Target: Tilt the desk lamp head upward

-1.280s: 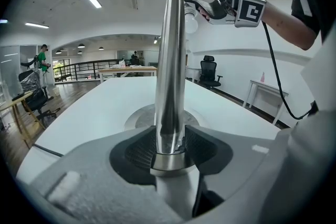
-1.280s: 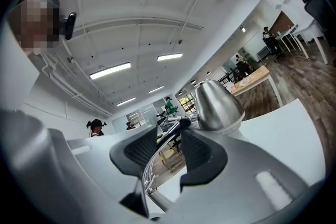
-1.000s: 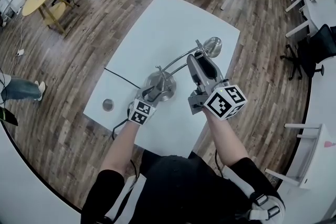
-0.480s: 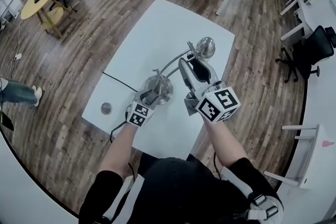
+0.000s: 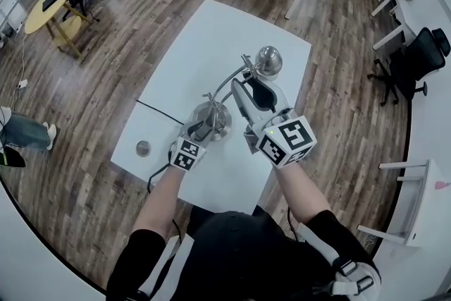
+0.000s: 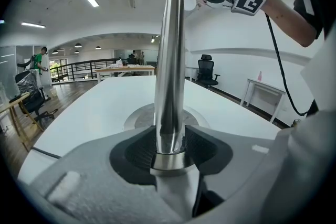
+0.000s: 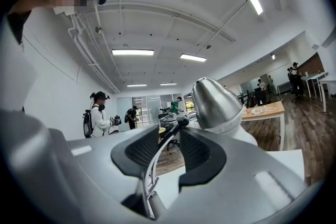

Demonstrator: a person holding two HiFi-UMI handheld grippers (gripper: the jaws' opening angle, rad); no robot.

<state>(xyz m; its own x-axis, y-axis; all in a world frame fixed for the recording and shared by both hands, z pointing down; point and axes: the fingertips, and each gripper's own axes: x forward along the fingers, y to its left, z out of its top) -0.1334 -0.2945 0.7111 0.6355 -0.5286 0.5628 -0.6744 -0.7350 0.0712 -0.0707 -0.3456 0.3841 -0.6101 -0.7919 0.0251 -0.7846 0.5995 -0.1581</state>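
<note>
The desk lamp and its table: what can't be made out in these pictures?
- Lamp head opening and bulb: right gripper view shows only its metal shell; head view sees its top.
- Lamp base: head view, partly under the left gripper; left gripper view, its fingers, shut on the post, cover the near half.
- Round thing on the table: head view, too small to identify.

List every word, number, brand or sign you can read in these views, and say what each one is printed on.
No readable text in any view.
Left marker cube and right marker cube: black-and-white square patterns only, no letters or digits.
Desk lamp: bare polished metal, no label or brand visible.
</note>
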